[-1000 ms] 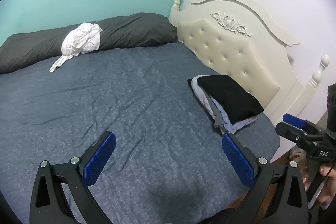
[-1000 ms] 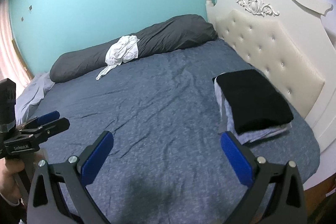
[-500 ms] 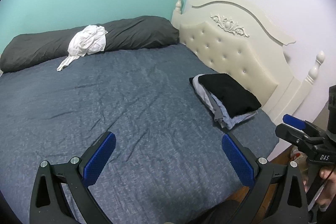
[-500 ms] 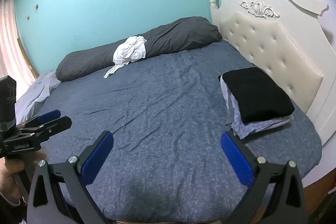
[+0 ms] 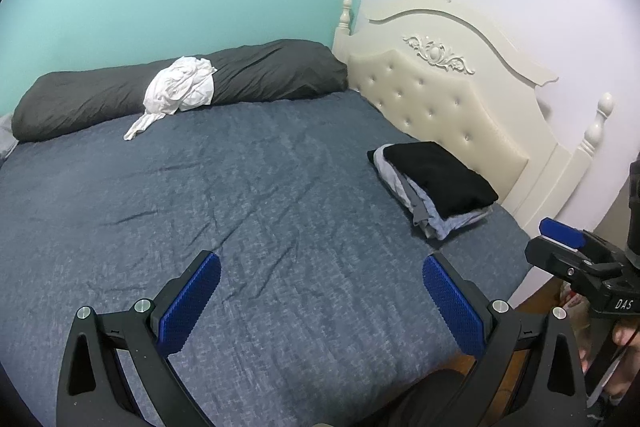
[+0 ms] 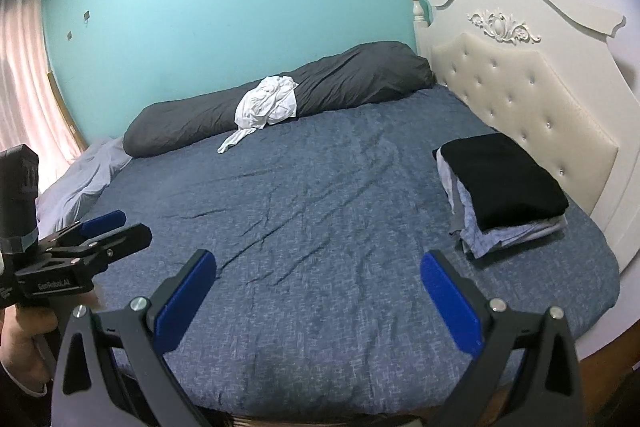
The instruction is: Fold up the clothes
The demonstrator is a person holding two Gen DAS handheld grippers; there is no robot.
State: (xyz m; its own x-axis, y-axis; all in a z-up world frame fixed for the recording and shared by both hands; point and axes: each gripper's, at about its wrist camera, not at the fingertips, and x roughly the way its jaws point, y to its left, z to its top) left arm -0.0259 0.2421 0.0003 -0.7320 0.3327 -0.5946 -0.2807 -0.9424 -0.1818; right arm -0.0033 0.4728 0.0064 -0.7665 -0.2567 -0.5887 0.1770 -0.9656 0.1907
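A crumpled white garment (image 5: 180, 90) lies at the far side of the bed against a long dark grey pillow (image 5: 256, 75); it also shows in the right wrist view (image 6: 267, 102). A folded stack with a black garment on top (image 5: 438, 179) sits by the headboard, also in the right wrist view (image 6: 504, 183). My left gripper (image 5: 320, 291) is open and empty above the bed's near edge. My right gripper (image 6: 318, 287) is open and empty, beside it; each shows in the other's view.
The blue-grey bedspread (image 5: 240, 195) covers the bed. A cream tufted headboard (image 5: 440, 99) stands on the right. A light grey pillow (image 6: 80, 183) and a curtain (image 6: 20, 87) are at the left. Teal wall behind.
Both grippers have drawn back from the bed, so more of the bed and its near edge shows. Both stay open and empty. The clothes have not moved.
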